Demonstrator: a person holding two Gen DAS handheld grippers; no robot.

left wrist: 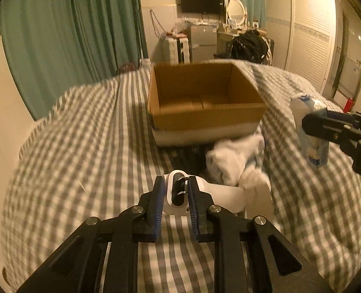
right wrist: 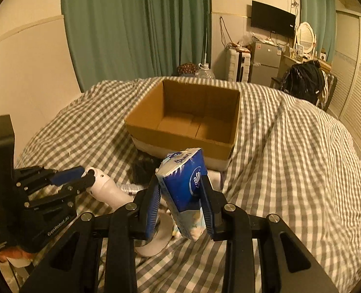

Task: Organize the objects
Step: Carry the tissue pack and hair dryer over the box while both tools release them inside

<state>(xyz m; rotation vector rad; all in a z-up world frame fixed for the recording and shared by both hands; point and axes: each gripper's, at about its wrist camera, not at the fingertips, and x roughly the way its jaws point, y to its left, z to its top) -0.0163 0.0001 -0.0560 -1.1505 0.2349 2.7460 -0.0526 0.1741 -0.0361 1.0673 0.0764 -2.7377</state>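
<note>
The left gripper [left wrist: 175, 190] is clamped on the head of a white appliance [left wrist: 219, 193], just in front of the cardboard box [left wrist: 205, 119] on the checked bed [left wrist: 83, 146]. The right gripper [right wrist: 180, 202] is clamped on a blue tissue pack [right wrist: 184, 183], also in front of the box. White cloth [left wrist: 231, 161] lies against the box's front.

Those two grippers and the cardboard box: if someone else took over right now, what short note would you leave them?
Left gripper: shut on the white hair dryer, by its plug end.
Right gripper: shut on the blue tissue pack.
Both are held above the checked bedcover, short of the cardboard box.
Done: both things are gripped; box shows nothing inside yet.
Left: put both in the box, then the white cloth and the dark things beside it.
</note>
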